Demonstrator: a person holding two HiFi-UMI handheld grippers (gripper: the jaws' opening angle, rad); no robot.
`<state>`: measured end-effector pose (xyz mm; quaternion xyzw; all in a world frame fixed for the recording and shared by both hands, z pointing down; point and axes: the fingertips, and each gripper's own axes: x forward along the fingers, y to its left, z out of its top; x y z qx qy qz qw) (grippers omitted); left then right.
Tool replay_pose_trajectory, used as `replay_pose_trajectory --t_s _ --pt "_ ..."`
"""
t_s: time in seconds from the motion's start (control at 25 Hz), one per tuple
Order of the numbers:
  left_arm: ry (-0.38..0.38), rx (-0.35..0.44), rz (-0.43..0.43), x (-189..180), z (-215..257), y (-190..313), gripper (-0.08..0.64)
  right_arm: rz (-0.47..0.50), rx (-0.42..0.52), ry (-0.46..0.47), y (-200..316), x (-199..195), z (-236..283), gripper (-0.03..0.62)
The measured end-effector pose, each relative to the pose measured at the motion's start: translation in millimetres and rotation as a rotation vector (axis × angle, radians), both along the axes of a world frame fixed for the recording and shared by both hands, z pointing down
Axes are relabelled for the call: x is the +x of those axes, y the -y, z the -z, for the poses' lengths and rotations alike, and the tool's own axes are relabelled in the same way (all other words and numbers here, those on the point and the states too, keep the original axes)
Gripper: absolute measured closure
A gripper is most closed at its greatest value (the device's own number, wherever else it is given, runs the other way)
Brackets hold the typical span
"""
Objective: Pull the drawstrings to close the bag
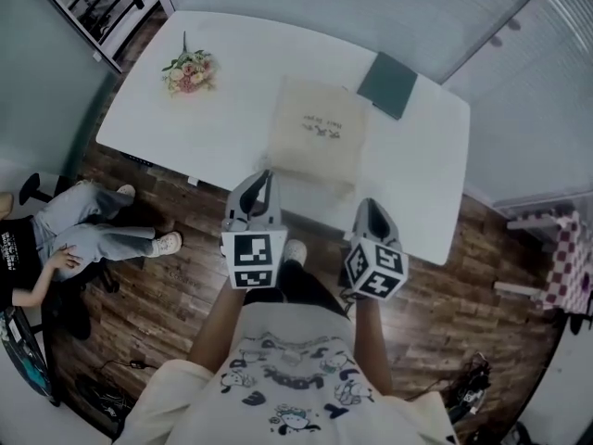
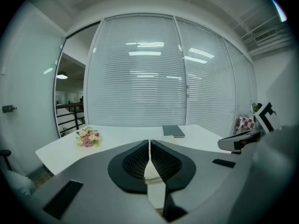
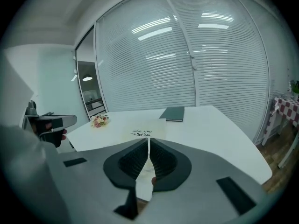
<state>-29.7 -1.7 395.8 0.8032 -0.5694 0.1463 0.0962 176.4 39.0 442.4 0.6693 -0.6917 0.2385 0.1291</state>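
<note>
while my left gripper (image 1: 265, 178) and right gripper (image 1: 368, 206) hang at the table's (image 1: 422, 170) near edge in the head view, the cloth bag (image 1: 318, 137) lies flat on it just beyond them. left gripper view: jaws pressed together, nothing btwn them. right gripper view: same, shut & empty, bag straight ahead. i'd call this the approach step. next i'd need to spread both jaws & find the strings, which i can't make out yet.
</note>
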Motion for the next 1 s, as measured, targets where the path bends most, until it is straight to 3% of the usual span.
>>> replay_pose_trajectory --t_s 0.56,1.0 --pt "0.037 -0.086 0.037 3 -33 26 0.511 0.055 -0.145 0.053 16 9 -51 0.566" --pt "0.070 -0.189 0.002 -10 -70 49 0.510 0.026 -0.287 0.081 30 10 -92 0.558"
